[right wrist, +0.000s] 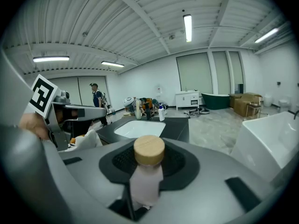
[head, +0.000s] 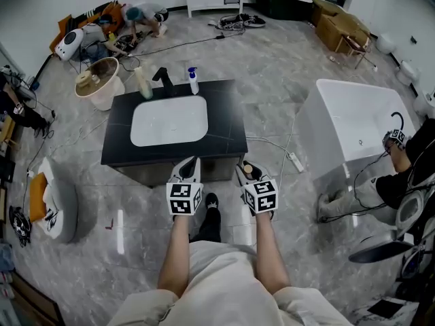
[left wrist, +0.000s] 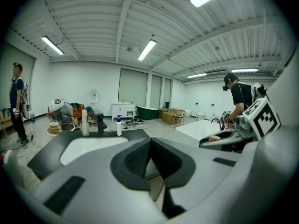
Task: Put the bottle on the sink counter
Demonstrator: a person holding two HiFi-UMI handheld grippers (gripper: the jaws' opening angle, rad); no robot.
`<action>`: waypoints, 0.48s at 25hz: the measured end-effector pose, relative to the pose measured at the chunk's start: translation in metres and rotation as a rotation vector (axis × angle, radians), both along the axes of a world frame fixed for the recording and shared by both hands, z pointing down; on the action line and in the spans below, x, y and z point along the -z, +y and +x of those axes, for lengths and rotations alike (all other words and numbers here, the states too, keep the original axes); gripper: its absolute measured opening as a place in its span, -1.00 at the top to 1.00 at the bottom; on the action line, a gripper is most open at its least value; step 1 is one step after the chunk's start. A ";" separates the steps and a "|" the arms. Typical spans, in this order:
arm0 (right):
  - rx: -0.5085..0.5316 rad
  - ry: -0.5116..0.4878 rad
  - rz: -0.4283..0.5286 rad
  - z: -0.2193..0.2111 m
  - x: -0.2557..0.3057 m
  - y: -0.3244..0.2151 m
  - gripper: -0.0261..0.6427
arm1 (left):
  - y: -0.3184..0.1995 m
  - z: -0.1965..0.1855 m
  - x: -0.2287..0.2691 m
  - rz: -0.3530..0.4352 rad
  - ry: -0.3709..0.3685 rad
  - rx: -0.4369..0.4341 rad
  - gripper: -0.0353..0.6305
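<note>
A small bottle (right wrist: 146,183) with a pale pink body and a round wooden cap stands upright between my right gripper's (right wrist: 148,167) dark pads, which are shut on it. In the head view the bottle's cap (head: 247,170) shows in the right gripper (head: 242,168), held in front of the near edge of the black sink counter (head: 224,124). My left gripper (head: 192,163) is level with it to the left, also short of the counter edge. Its pads meet with nothing between them, as seen up close on the left gripper (left wrist: 150,146). The white basin (head: 168,121) fills the counter's middle.
A black faucet (head: 162,79), a pump bottle (head: 193,81) and a tall cream bottle (head: 143,83) stand along the counter's far edge. A white bathtub (head: 360,124) with a person beside it is to the right. A power strip (head: 296,161) and cables lie on the floor.
</note>
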State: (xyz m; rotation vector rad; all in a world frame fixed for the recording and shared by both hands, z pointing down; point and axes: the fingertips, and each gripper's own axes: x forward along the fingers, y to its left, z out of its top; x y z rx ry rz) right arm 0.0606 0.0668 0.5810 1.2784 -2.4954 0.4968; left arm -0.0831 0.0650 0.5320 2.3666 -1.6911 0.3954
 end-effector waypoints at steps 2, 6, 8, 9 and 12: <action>-0.004 0.000 0.001 -0.004 0.001 -0.015 0.61 | -0.015 -0.005 0.000 -0.001 0.003 0.000 0.88; -0.008 0.001 -0.002 -0.014 0.002 -0.048 0.61 | -0.048 -0.015 -0.001 -0.006 0.006 -0.004 0.88; -0.008 0.004 -0.005 -0.020 0.003 -0.064 0.61 | -0.064 -0.020 -0.001 -0.012 0.009 -0.004 0.88; -0.008 0.006 -0.006 -0.023 0.003 -0.071 0.61 | -0.072 -0.023 -0.001 -0.014 0.011 -0.003 0.88; -0.009 0.011 -0.007 -0.030 0.003 -0.095 0.61 | -0.094 -0.032 -0.001 -0.017 0.018 0.000 0.88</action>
